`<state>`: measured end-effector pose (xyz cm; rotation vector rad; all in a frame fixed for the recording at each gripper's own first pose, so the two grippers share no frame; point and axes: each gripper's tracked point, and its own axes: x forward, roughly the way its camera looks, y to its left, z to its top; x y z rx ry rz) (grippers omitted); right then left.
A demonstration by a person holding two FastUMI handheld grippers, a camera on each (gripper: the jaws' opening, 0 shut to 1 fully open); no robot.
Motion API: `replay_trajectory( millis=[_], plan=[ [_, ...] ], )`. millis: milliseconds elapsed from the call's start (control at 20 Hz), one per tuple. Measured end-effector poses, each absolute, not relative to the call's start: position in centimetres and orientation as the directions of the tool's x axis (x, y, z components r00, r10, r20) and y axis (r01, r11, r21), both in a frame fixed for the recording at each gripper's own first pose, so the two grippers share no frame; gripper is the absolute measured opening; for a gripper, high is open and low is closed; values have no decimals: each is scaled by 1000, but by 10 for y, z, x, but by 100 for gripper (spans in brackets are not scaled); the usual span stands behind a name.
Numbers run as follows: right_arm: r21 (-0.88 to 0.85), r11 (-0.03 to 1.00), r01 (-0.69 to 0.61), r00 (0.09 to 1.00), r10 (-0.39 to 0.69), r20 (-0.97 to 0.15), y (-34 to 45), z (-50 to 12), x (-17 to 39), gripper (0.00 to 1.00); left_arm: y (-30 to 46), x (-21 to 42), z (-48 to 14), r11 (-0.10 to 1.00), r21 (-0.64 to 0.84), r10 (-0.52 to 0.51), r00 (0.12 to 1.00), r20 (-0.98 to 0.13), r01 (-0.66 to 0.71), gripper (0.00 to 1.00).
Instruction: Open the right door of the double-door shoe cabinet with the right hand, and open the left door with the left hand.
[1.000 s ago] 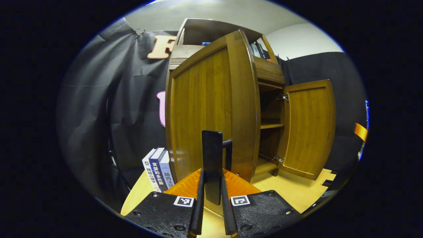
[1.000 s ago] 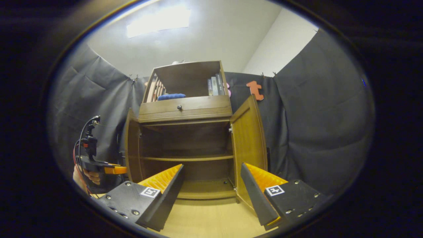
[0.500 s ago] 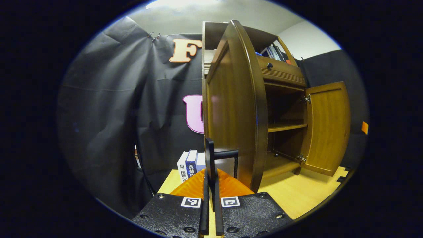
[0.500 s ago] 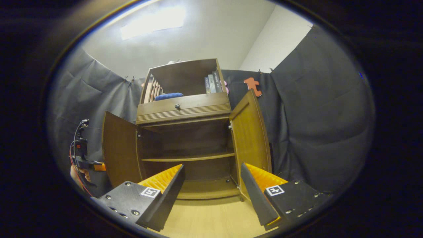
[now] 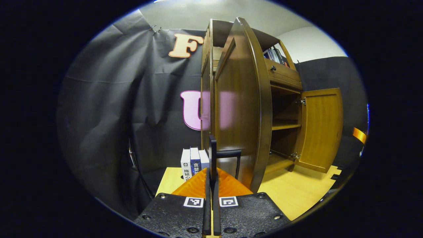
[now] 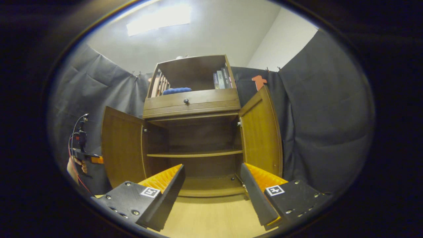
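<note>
Left gripper (image 5: 211, 185): fingers pressed together on the thin dark handle (image 5: 213, 155) of the left door (image 5: 243, 109), both sides bearing on it, no gap visible. Handle is a bar standing off the door face on a short bracket. In the left gripper view the left door is seen nearly edge-on, swung wide out from the shoe cabinet (image 5: 284, 76). Just beyond the door's lower corner, a few upright books (image 5: 194, 162) stand on the light wooden floor panel (image 5: 297, 195) against the black cloth. Farther off, the cabinet interior is exposed with one shelf (image 5: 286, 125) across the middle; the right door (image 5: 322, 129) stands open on its hinges at the far side. Right gripper (image 6: 211, 185): fingers spread wide apart, holding nothing, set back from the cabinet over the floor panel. In the right gripper view both doors stand open to either side of the lower compartment, left door (image 6: 122, 145), right door (image 6: 261, 132). Above them a drawer with a small knob (image 6: 186, 101), then an open top shelf holding books (image 6: 221, 79) and a blue object (image 6: 176, 90). At the far left edge, a hand (image 6: 74, 167) holds the left gripper behind the left door.
</note>
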<state>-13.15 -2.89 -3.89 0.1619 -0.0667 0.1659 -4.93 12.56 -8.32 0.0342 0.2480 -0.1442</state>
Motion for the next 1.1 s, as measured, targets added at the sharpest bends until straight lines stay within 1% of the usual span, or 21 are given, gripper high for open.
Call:
replay_trajectory(
  millis=[50,200,250,300,400,450,500,550,600,650,850,1000,1050,1100],
  plan=[
    [168,972,-166,984,152,94,-32,-35,-132,100,123,-53,-84,987,21,-149,957,-249,159,3],
    [207,968,-144,986,124,110,-40,-32,-130,100,128,-66,-78,985,65,-142,961,-238,161,9],
    [204,969,-136,987,115,109,-42,-32,-129,100,128,-69,-80,986,58,-141,961,-240,159,6],
    [201,971,-130,988,110,106,-43,-33,-128,100,127,-71,-79,986,50,-140,961,-240,157,6],
    [198,970,-140,987,122,102,-37,-35,-129,100,130,-76,-78,989,56,-118,962,-245,135,6],
    [196,968,-154,985,136,103,-33,-35,-130,97,130,-78,-78,990,56,-116,962,-246,133,7],
    [195,967,-165,984,148,101,-29,-36,-131,100,129,-81,-76,990,59,-112,963,-246,130,9],
    [194,966,-172,983,155,98,-26,-37,-131,100,131,-83,-76,991,61,-103,964,-247,121,10],
    [192,966,-176,983,160,94,-25,-39,-130,100,134,-86,-74,992,65,-85,965,-247,105,6],
    [190,965,-178,982,164,89,-24,-41,-129,100,139,-89,-74,994,71,-67,967,-245,86,10],
    [182,964,-193,981,184,69,-17,-48,-128,100,149,-104,-59,995,93,-6,979,-204,26,10],
    [178,963,-201,979,193,65,-14,-49,-127,100,148,-114,-46,996,87,15,985,-172,0,10],
    [177,963,-202,979,194,65,-13,-49,-127,100,148,-116,-42,996,89,25,987,-158,-11,14],
    [176,963,-203,979,195,66,-14,-49,-128,100,146,-118,-37,996,87,31,989,-145,-18,17]
  ],
)
